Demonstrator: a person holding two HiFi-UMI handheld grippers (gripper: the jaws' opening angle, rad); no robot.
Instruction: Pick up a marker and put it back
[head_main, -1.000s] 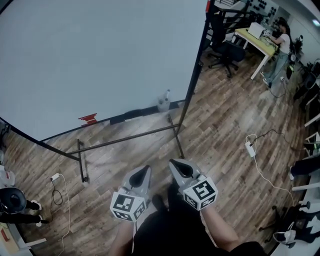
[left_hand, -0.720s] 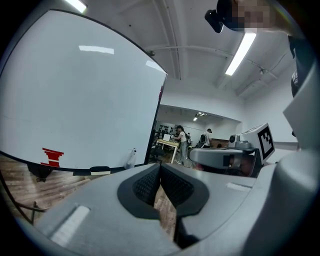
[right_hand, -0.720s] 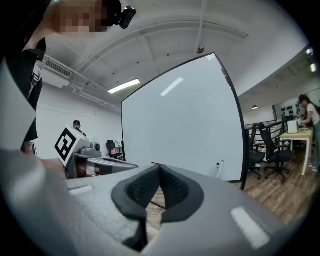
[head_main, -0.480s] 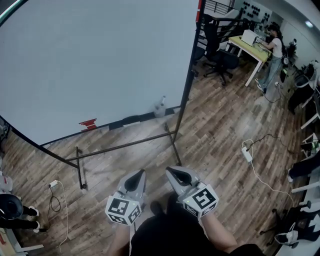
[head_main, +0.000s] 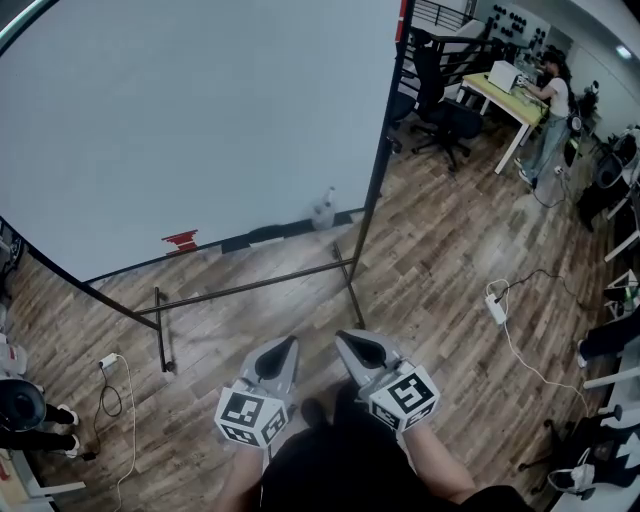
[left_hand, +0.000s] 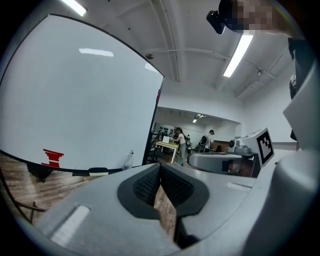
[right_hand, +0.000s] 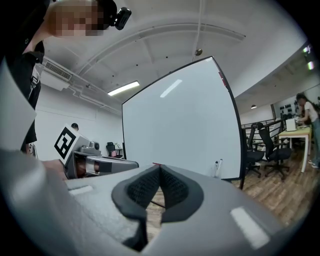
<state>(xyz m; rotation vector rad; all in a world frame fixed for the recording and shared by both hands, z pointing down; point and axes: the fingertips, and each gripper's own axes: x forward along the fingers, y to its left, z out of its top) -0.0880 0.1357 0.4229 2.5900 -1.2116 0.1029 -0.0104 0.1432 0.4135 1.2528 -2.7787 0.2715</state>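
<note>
a big white whiteboard on a black metal stand (head_main: 200, 120) is seen filling most of the head view, parked on a brown wood-plank floor (head_main: 440, 230). a clear plastic spray bottle (head_main: 324, 207) is stood upright at the board's lower right corner. a white power strip with its cable (head_main: 495, 301) is left lying off to the right. farther back, a black office chair (head_main: 452, 112) is set near a yellow-green table (head_main: 520, 100), where a person (head_main: 552, 95) is stood.

Whiteboard (head_main: 190, 120) ahead; chair (head_main: 447, 112), desk (head_main: 508, 92) behind-right.
</note>
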